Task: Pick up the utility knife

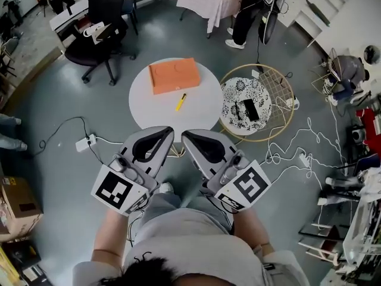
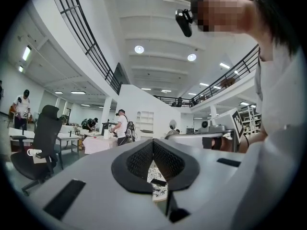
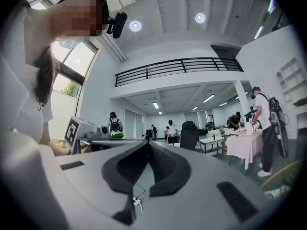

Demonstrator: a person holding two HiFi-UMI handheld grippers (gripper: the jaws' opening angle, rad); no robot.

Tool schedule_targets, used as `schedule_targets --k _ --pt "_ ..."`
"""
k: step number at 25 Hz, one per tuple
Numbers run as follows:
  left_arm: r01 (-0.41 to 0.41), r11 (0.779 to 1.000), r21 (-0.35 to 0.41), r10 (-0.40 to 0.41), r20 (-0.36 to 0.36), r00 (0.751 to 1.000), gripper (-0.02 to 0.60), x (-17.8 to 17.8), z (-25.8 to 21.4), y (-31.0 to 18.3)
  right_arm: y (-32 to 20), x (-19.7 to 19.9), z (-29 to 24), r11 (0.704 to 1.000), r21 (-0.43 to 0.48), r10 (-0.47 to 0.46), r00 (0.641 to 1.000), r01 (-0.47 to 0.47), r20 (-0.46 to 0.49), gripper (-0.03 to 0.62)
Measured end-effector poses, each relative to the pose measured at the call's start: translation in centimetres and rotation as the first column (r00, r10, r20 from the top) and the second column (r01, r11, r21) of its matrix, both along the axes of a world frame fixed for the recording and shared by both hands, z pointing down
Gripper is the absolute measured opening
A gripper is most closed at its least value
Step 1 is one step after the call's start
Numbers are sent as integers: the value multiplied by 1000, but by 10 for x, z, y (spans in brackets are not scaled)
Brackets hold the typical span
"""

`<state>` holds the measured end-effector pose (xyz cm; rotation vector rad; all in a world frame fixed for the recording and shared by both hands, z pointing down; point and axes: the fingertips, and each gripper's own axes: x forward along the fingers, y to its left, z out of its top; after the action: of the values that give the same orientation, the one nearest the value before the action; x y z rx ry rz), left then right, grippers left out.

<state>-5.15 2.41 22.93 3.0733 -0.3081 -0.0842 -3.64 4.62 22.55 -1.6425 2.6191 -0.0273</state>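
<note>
We see one utility knife (image 1: 180,102): slim, yellow, a short straight bar. It lies slantwise on the bare top of the one round white table (image 1: 202,115), just below the single orange box (image 1: 174,75), which is flat and rectangular. To the right, close beside that table, stands one round black-and-white patterned top (image 1: 235,91) inside a gold wire ring, with a dark phone (image 1: 250,109) on it. We hold two tongs low by our body, well apart from the knife. The left gripper (image 2: 153,142) has its ribbed black pads pressed tip to tip on nothing; the right gripper (image 3: 147,143) is the same, clenched and empty.
</note>
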Motion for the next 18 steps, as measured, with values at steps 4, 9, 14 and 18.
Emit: schedule_targets --k 4,9,14,18 --pt "-35 999 -2 35 4 999 11 2 2 -16 -14 2 2 999 -16 36 999 -36 -9 8" --pt "-54 998 -38 53 -10 999 11 8 9 -28 -24 8 8 997 -42 57 998 -57 -18 8" --pt "-35 998 -51 34 -11 999 11 18 14 -44 -38 22 14 997 -53 59 998 -60 -15 8" --pt "-4 999 -53 5 7 1000 11 28 19 -58 -55 37 16 998 -50 34 999 -34 -6 8"
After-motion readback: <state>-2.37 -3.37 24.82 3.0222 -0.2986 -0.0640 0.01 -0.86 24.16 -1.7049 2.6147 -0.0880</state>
